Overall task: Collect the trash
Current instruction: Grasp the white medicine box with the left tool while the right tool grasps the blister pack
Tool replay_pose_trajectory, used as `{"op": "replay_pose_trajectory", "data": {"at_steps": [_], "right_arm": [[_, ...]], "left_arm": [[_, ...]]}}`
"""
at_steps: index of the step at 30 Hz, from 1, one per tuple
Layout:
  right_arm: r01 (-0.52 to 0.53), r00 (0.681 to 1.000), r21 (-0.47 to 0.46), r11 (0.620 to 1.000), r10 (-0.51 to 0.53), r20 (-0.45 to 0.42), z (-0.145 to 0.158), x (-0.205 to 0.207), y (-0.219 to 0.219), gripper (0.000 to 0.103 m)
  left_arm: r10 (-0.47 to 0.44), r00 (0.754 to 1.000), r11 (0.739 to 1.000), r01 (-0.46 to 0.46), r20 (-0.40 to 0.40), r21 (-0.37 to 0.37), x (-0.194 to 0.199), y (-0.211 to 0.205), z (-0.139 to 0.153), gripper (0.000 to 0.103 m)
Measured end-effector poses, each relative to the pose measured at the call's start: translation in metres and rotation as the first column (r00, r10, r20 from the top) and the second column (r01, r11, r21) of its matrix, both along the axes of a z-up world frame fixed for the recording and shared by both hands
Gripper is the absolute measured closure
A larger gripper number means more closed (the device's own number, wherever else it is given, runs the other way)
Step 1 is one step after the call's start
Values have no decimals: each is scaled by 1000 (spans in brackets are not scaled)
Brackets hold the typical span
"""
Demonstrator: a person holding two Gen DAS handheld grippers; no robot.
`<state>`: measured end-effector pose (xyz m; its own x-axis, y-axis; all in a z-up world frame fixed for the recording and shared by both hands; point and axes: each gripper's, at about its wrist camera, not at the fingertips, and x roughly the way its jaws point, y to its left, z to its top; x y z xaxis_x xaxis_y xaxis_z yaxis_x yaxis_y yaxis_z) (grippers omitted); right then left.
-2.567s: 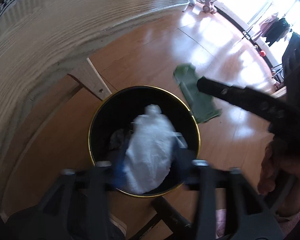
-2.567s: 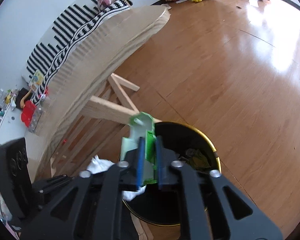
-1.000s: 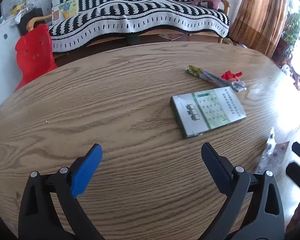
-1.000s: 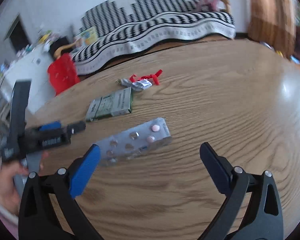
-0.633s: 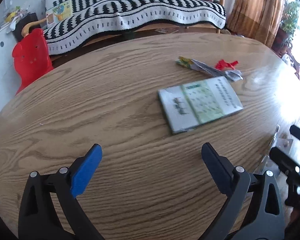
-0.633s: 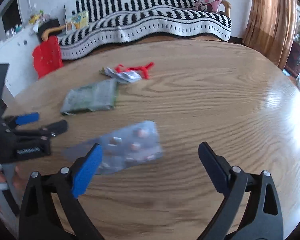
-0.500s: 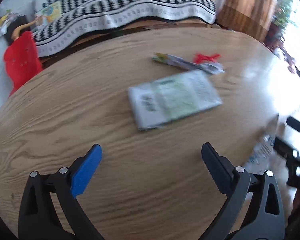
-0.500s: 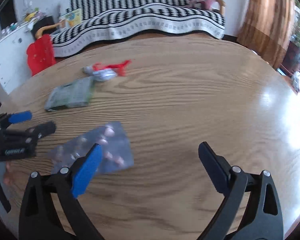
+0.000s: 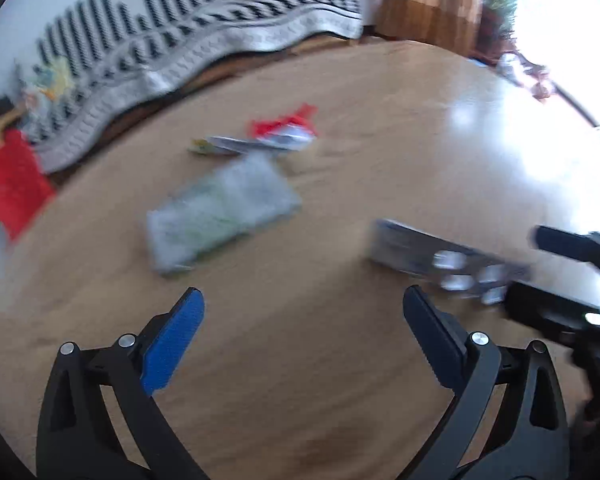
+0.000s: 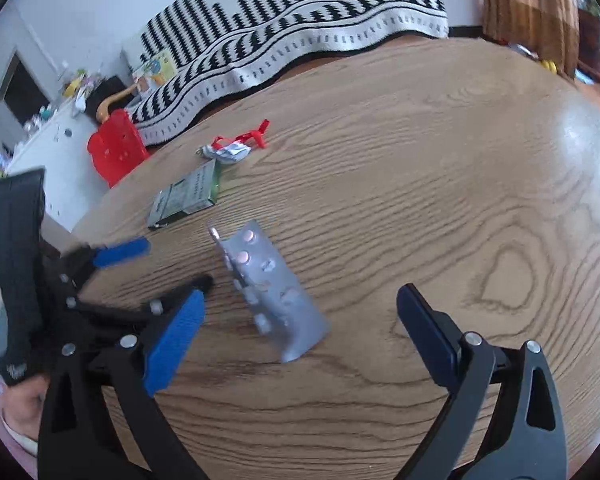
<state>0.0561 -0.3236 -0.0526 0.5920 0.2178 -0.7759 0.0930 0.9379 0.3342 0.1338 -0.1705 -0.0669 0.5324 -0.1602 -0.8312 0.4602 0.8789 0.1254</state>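
Three bits of trash lie on the table (image 10: 440, 200) — pill sheet (image 10: 270, 288), box (image 10: 188, 196), wrapper (image 10: 230, 150) — uncollected; left gripper (image 9: 300, 320) and right gripper (image 10: 300, 316) both gape, empty.

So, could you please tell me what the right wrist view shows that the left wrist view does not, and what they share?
Only the right wrist view shows the white cabinet, the dark doorway and the left claw, seen from the side. Only the left wrist view shows the bright window glare and the right claw coming in from the edge. Both show the wooden table, pill sheet, green box, crumpled wrapper with red ribbon, red chair and striped sofa. Both claws are open.
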Motion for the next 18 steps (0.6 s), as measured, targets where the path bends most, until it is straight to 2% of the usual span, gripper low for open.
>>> {"op": "replay_pose_trajectory", "data": {"at_steps": [3,5,7,9,11,14,17,18], "right_arm": [[-71,997,-62,996,73,21,7,6,13,11],[-120,992,-105,987,123,28,10,12,20,12],[-173,983,-140,975,179,31,11,20,21,12],[-243,968,-141,960,248,19,10,27,20,16],[-304,952,-166,938,307,-10,7,31,23,23],[-362,931,-240,901,365,-33,3,30,31,35],[-377,924,-241,894,380,-37,-2,33,32,44],[-380,924,-232,895,382,-40,-4,36,32,50]], "left_arm": [[54,998,996,-57,38,69,12,29,1,6],[34,998,996,-38,46,85,19,42,1,6],[-35,999,998,33,35,56,28,53,1,6],[-117,993,993,117,-11,-5,43,58,0,6],[-183,981,983,182,-62,-26,61,52,-4,6],[-301,950,954,301,-83,-11,80,41,-7,6],[-401,911,914,405,-96,26,90,27,-10,6],[-430,898,901,434,-93,29,93,23,-10,6]]}}
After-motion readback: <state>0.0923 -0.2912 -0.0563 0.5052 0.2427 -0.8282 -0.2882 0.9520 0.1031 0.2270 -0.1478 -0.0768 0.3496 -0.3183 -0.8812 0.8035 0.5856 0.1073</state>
